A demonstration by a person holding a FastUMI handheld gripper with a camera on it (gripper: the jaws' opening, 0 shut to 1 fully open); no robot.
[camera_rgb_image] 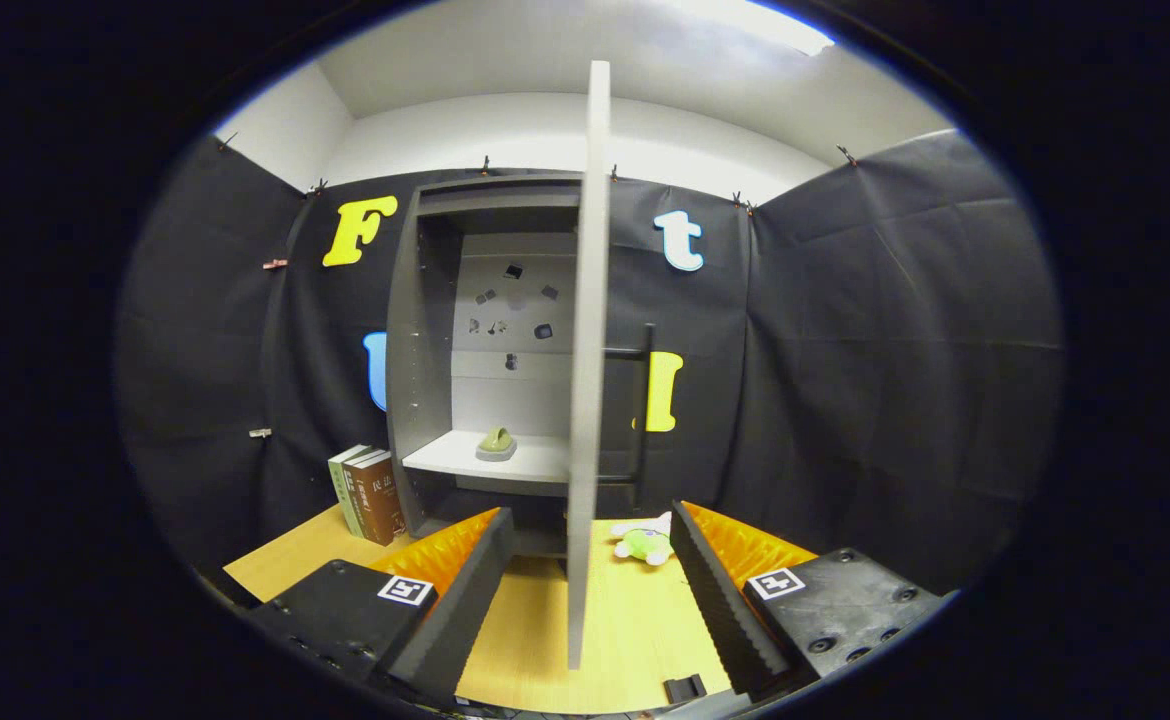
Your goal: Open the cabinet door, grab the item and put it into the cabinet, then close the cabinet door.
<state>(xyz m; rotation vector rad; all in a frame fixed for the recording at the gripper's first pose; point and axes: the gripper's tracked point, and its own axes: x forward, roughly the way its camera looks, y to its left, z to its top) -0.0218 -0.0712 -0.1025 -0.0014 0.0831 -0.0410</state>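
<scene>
On the wooden tabletop (545, 640), the grey cabinet (425, 330) is seen standing against the booth wall with its door (588, 350) swung fully out, edge-on toward the camera, so step one is judged done. A dark bar handle (643, 400) is visible on the door's far face. The middle shelf (465, 458) already carries a small greenish object on a grey base (496, 443); what it is cannot be told. Two books (370, 492) are stood upright just left of the cabinet.

The likely task item, a small green-and-white plush toy (645, 540), is lying on the table right of the door's lower edge, just ahead of the right finger, untouched. Grab, placement and door closing are judged still outstanding.

The gripper (590, 555) is held level, pointed at the cabinet. Its fingers are spread wide and nothing is held; the door's edge is lined up between them, not contacted.
</scene>
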